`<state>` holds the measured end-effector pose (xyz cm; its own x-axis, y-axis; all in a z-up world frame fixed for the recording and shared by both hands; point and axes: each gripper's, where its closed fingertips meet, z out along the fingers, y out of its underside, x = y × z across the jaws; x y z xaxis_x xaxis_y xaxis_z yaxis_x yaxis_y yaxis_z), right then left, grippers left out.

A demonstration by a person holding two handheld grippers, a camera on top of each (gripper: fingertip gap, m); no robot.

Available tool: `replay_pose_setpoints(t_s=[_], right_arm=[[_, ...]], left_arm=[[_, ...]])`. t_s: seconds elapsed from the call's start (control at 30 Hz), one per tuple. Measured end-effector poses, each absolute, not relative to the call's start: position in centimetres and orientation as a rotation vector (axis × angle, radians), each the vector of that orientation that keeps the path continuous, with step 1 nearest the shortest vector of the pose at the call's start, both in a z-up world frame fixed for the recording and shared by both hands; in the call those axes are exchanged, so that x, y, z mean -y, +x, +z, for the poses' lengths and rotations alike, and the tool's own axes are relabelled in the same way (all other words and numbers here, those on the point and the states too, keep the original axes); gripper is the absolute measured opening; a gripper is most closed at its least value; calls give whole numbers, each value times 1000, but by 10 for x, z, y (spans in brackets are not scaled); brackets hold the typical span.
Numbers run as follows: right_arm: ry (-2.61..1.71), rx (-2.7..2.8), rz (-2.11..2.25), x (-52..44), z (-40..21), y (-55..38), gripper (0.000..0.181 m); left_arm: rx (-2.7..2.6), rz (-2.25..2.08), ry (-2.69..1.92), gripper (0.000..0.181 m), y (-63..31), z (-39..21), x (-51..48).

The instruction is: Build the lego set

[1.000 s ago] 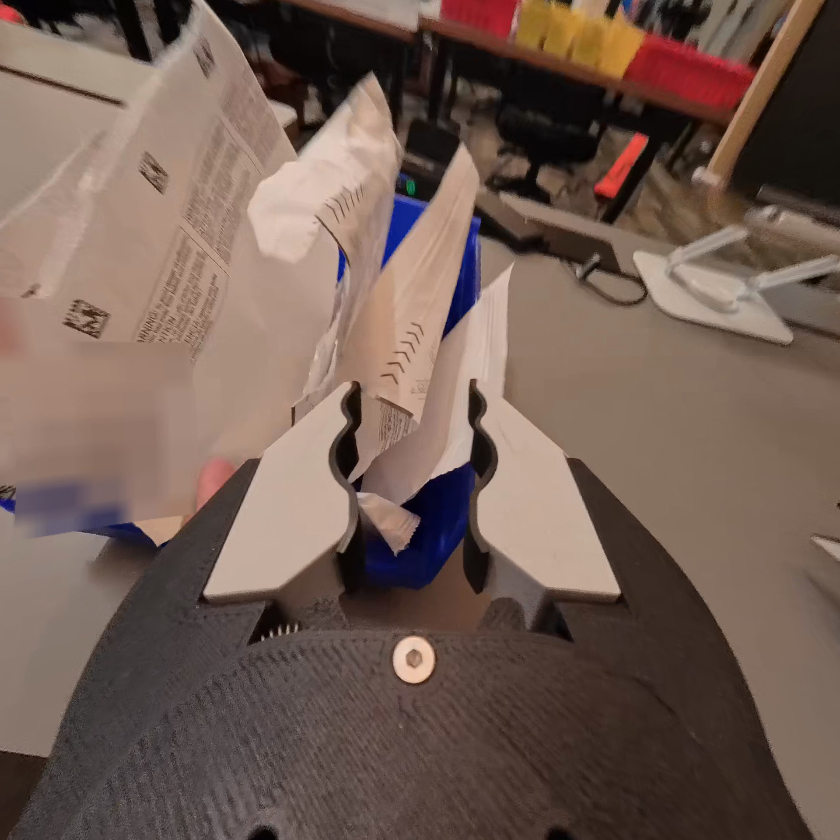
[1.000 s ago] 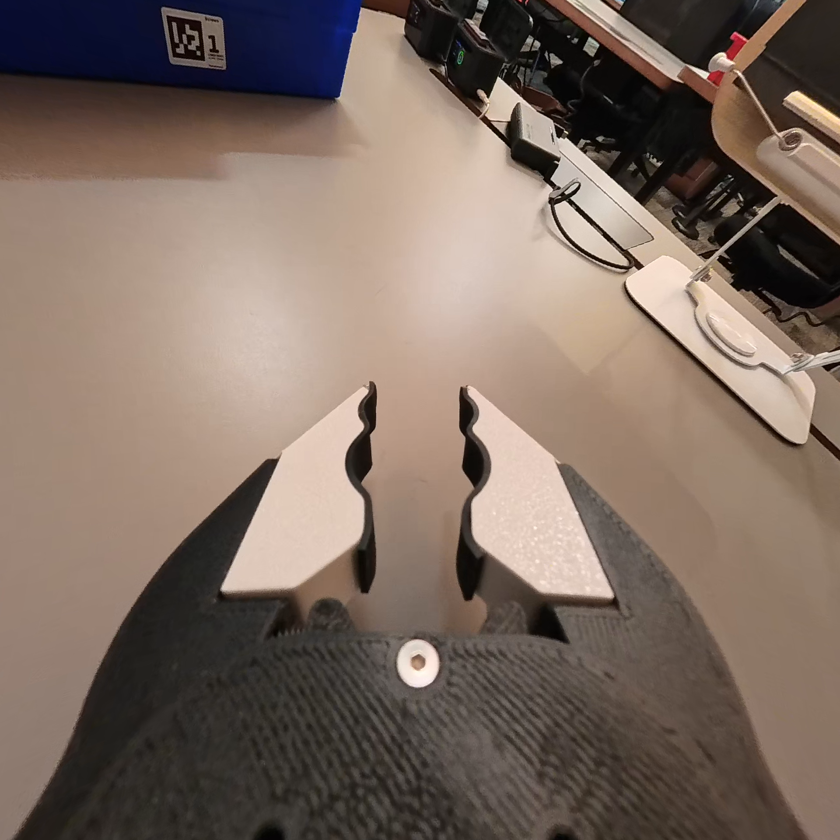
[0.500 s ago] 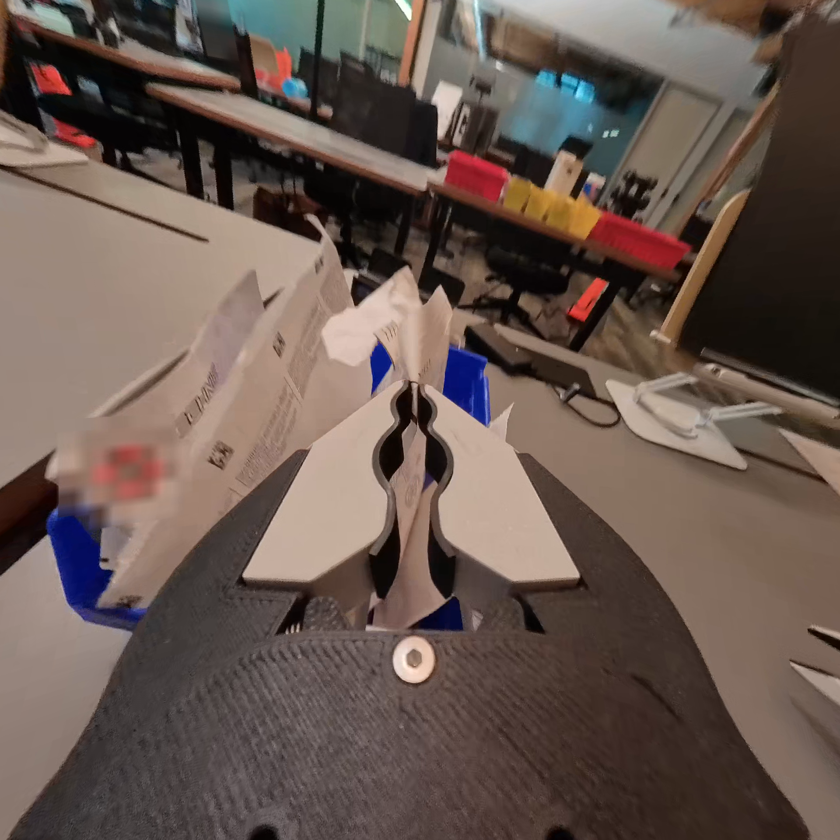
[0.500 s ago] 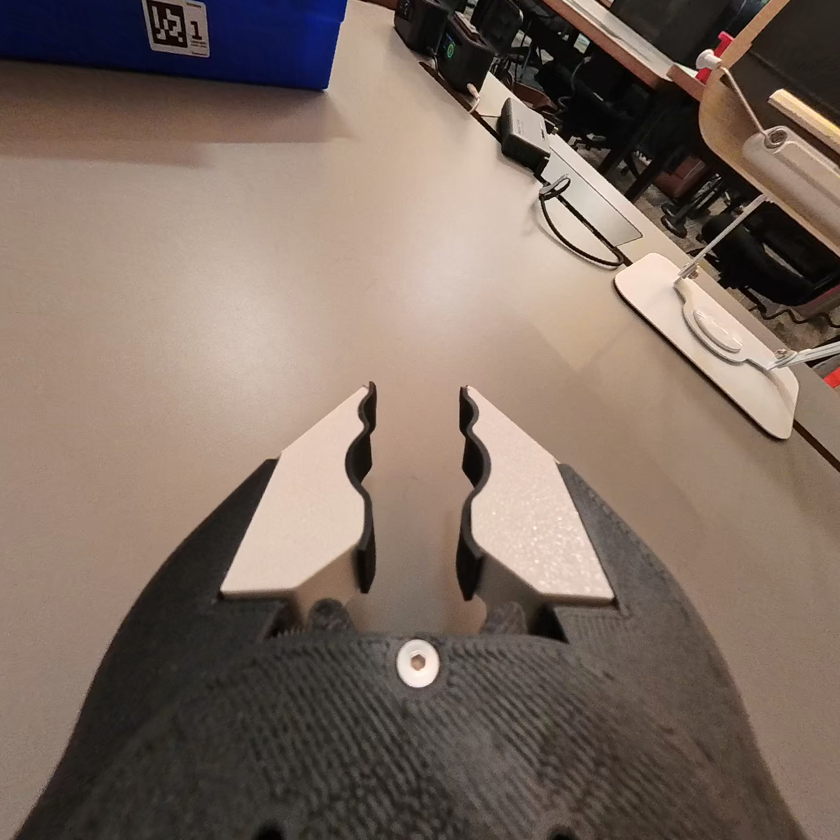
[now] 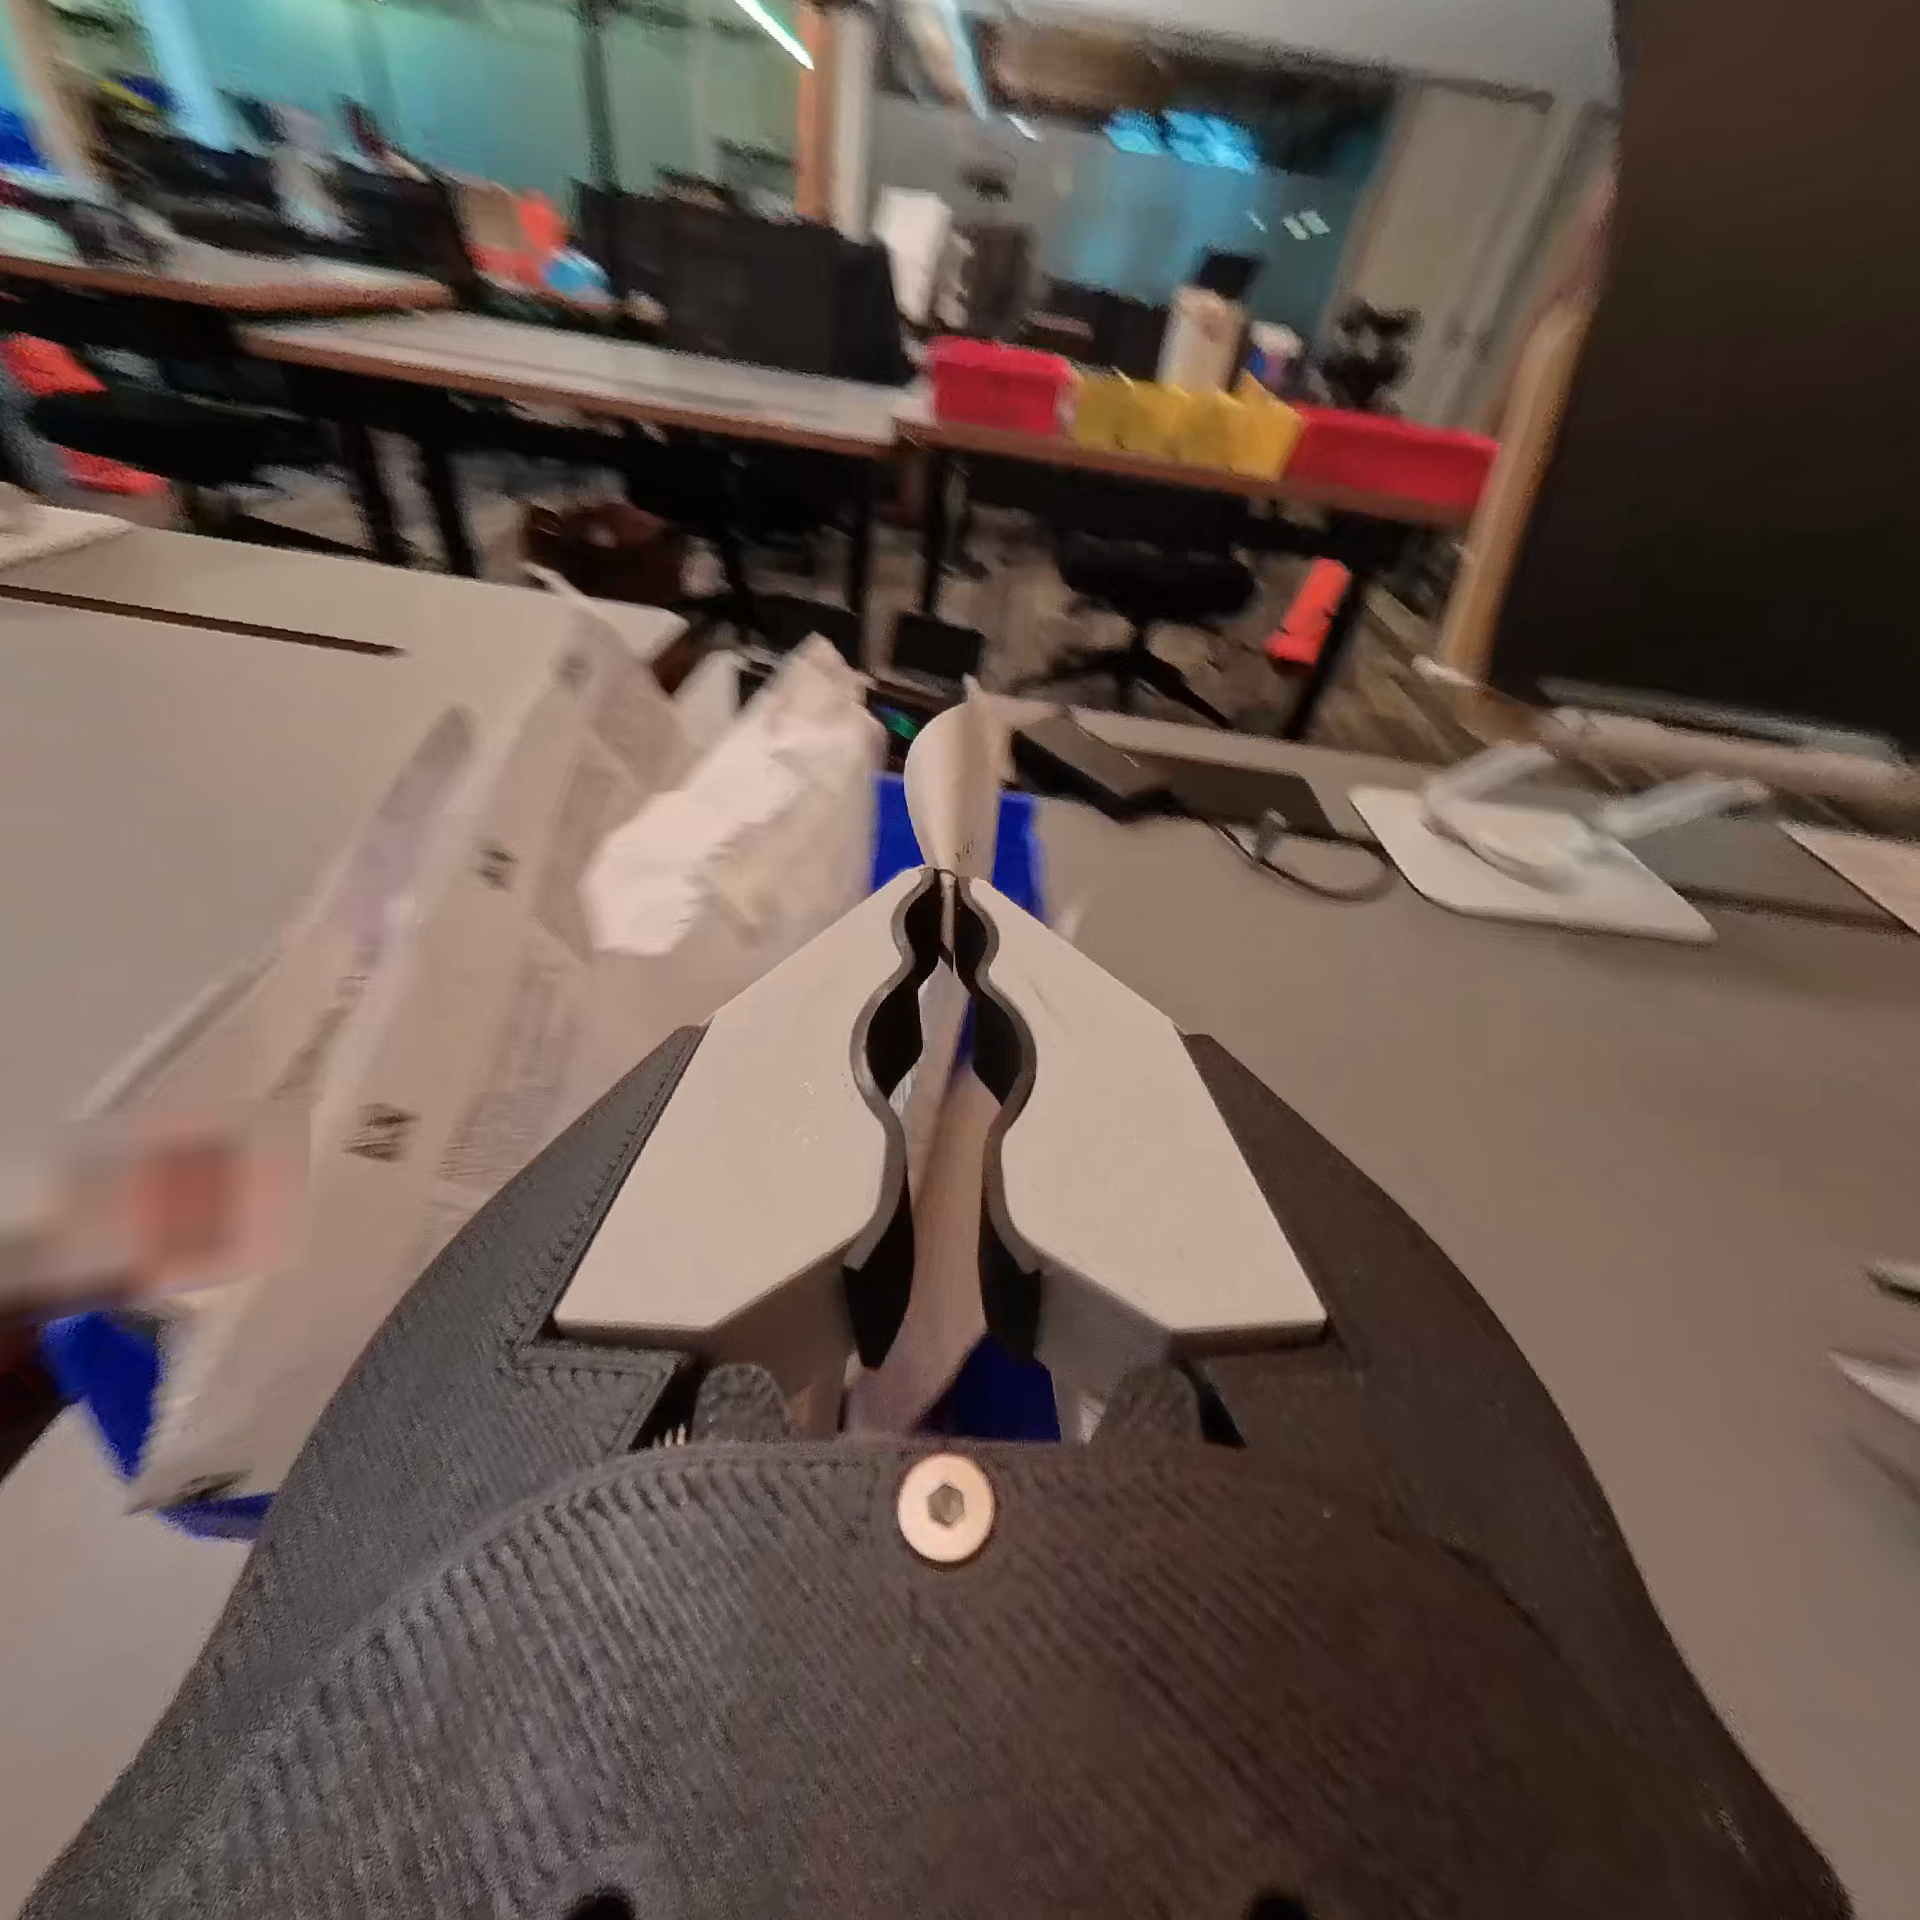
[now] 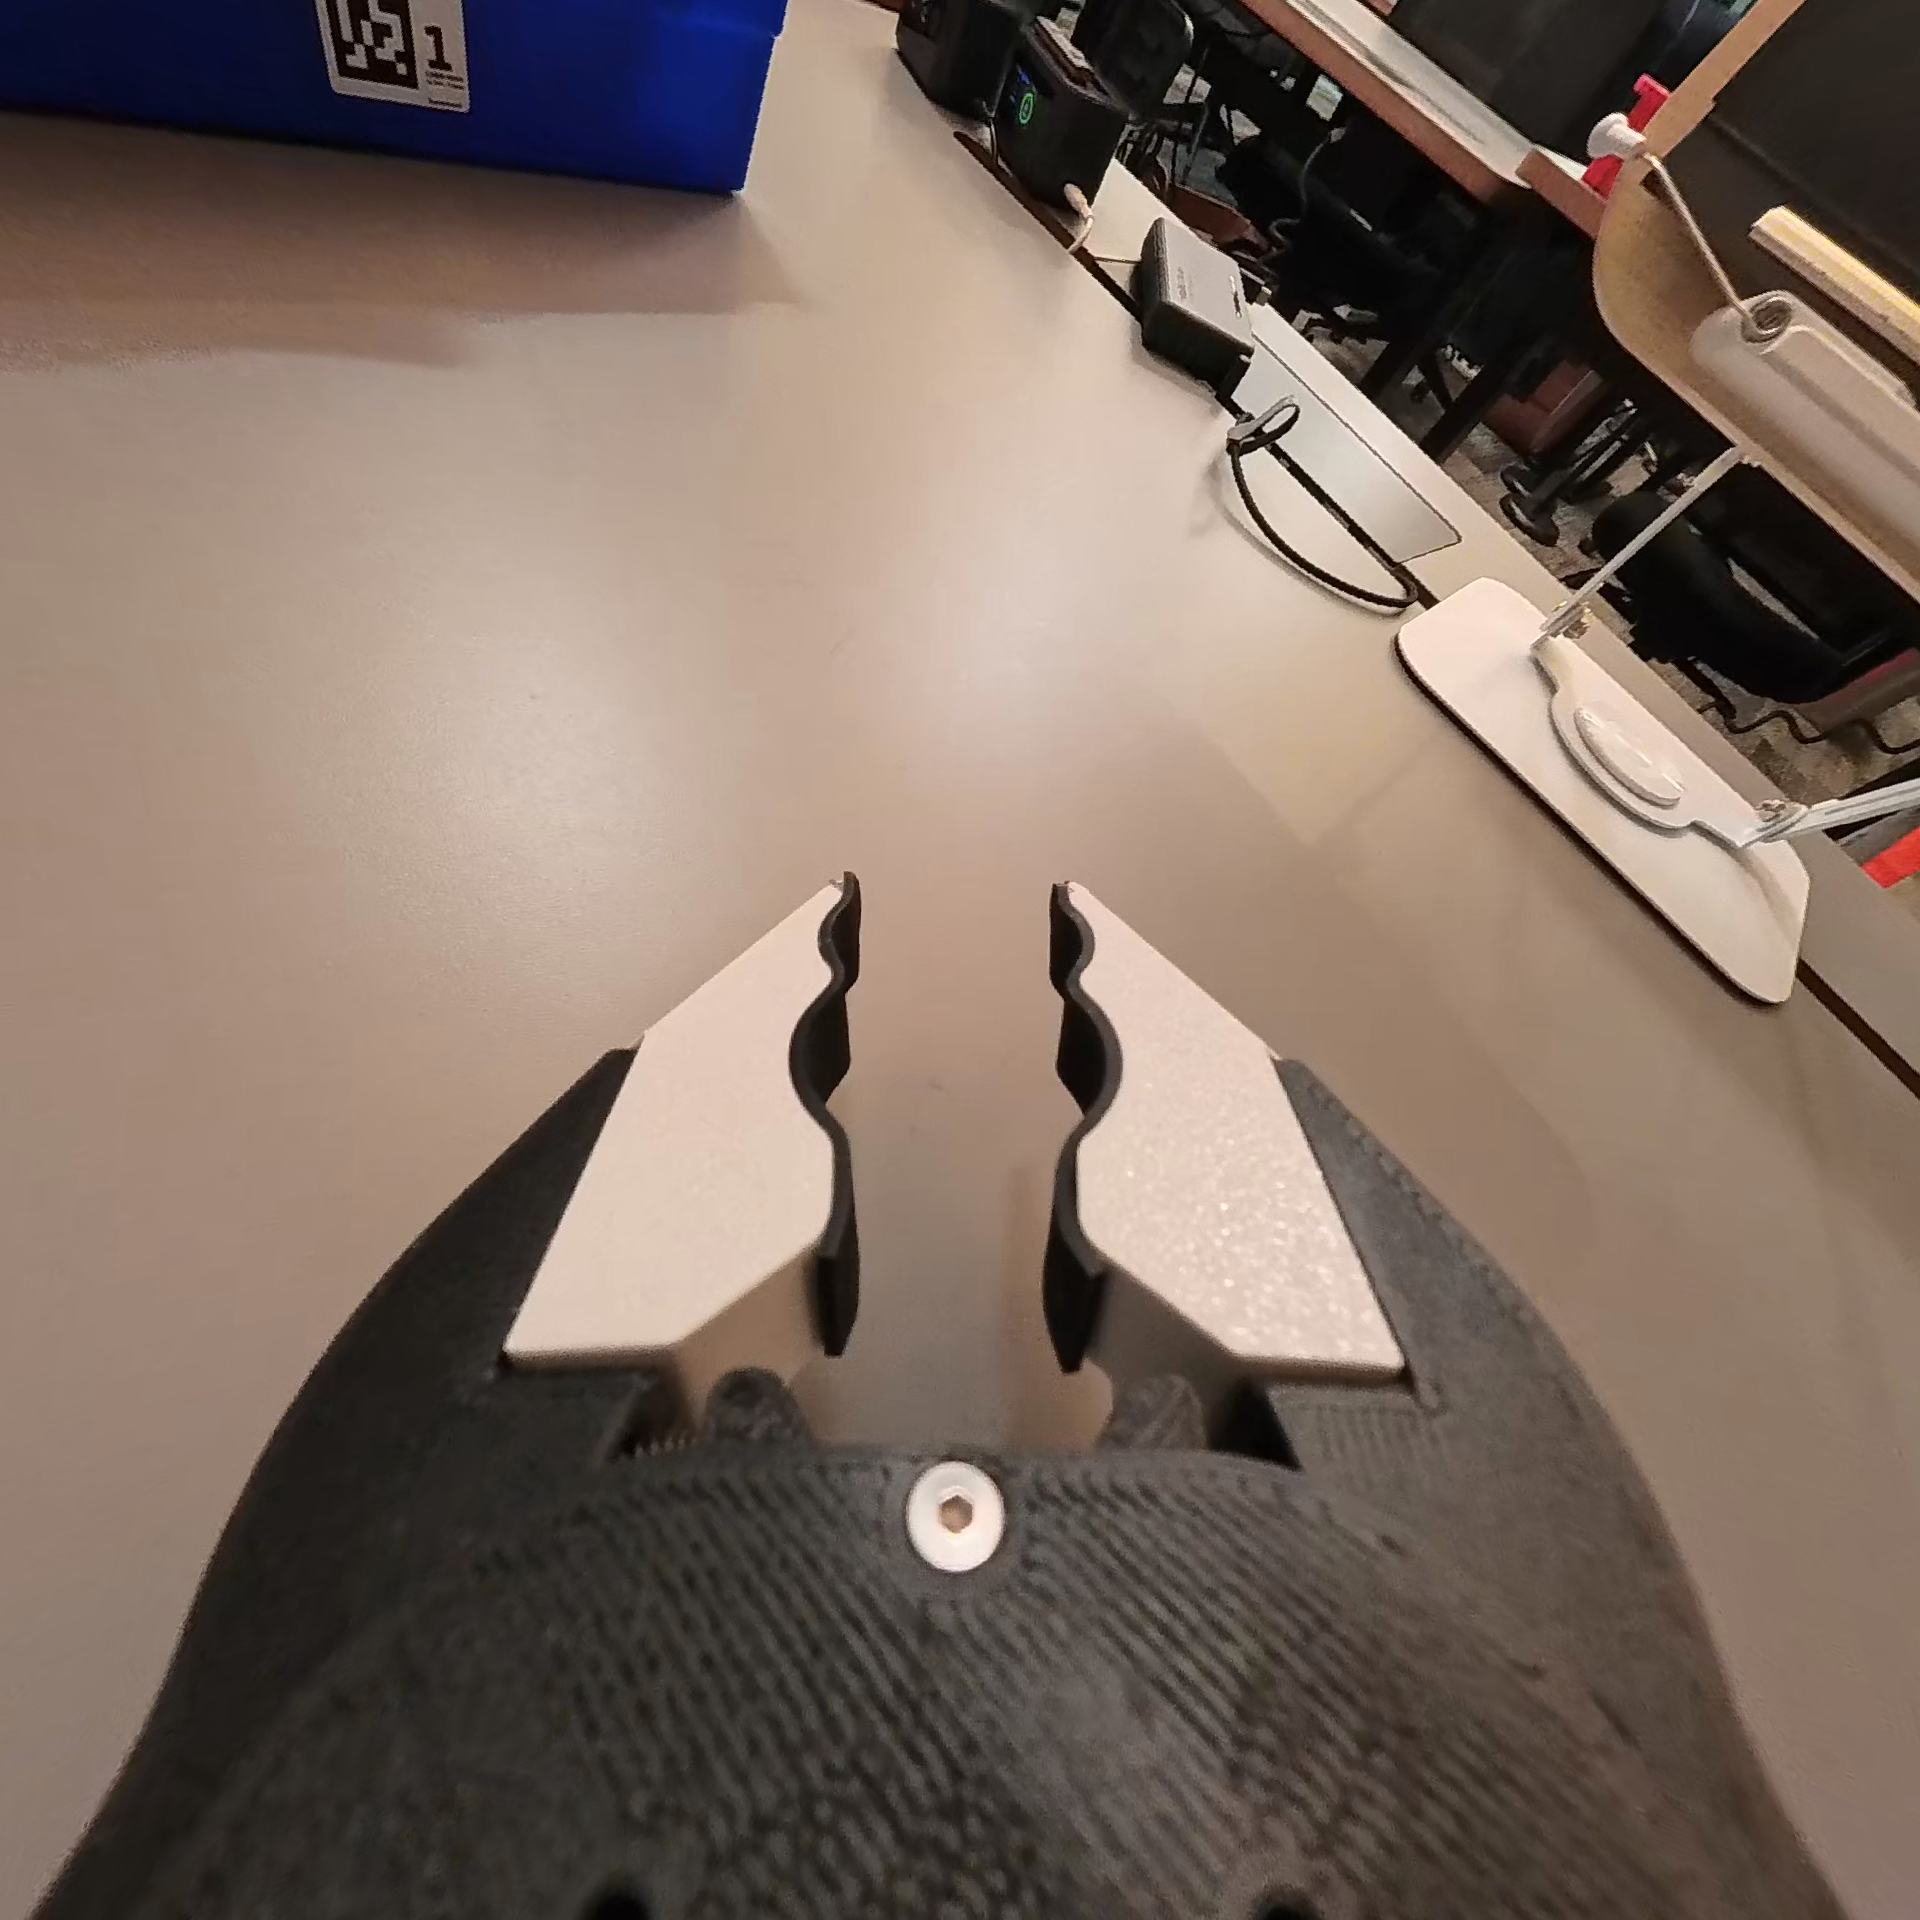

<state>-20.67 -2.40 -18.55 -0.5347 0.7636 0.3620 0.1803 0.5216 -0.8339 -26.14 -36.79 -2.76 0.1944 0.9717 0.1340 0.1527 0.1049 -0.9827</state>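
My left gripper (image 5: 945,883) is shut on a white paper bag (image 5: 954,774) and holds it up above a blue bin (image 5: 1013,836). The bag's top edge sticks out past the fingertips, and its body hangs down between the fingers. Several more white paper bags (image 5: 743,805) stand in the bin to the left, blurred. My right gripper (image 6: 954,899) is open and empty, low over the bare beige table (image 6: 520,623). The blue bin (image 6: 582,94) with a square marker label sits at the far left of the right wrist view.
A white lamp base (image 6: 1600,779) stands at the table's right edge; it also shows in the left wrist view (image 5: 1538,862). A black cable (image 6: 1309,540) and black devices (image 6: 1190,291) lie near the far edge. Other tables with red and yellow bins (image 5: 1195,426) stand beyond. The left gripper's tips are roughly 40 cm from the right gripper's.
My left gripper closed on one white paper bag in the blue bin and has lifted it upward. My right gripper stayed open and drifted slightly over the table.
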Motion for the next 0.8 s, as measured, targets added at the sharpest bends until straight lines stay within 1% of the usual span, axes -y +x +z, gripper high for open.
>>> replay_pose_setpoints(t_s=[0.03, 0.1, 0.2, 0.53, 0.63, 0.8], right_arm=[[-767, 2010, 986, 24, -186, -207, 35], [-766, 2011, 985, 24, -186, -207, 35], [-756, 2009, 979, 24, -186, -206, 35], [-726, 1986, 910, 23, -188, -207, 32], [-729, 1984, 886, 22, -189, -208, 32], [-740, 1994, 865, 20, -193, -210, 32]], left_arm=[[1181, 818, -1391, 0, -259, -36, 352], [1140, 615, -1576, 6, -248, -64, 319], [1149, 580, -1707, 8, -238, -94, 303], [1135, 741, -1626, 9, -236, -88, 311], [1130, 796, -1565, 15, -231, -75, 322], [1162, 872, -1387, 15, -220, -60, 358]])
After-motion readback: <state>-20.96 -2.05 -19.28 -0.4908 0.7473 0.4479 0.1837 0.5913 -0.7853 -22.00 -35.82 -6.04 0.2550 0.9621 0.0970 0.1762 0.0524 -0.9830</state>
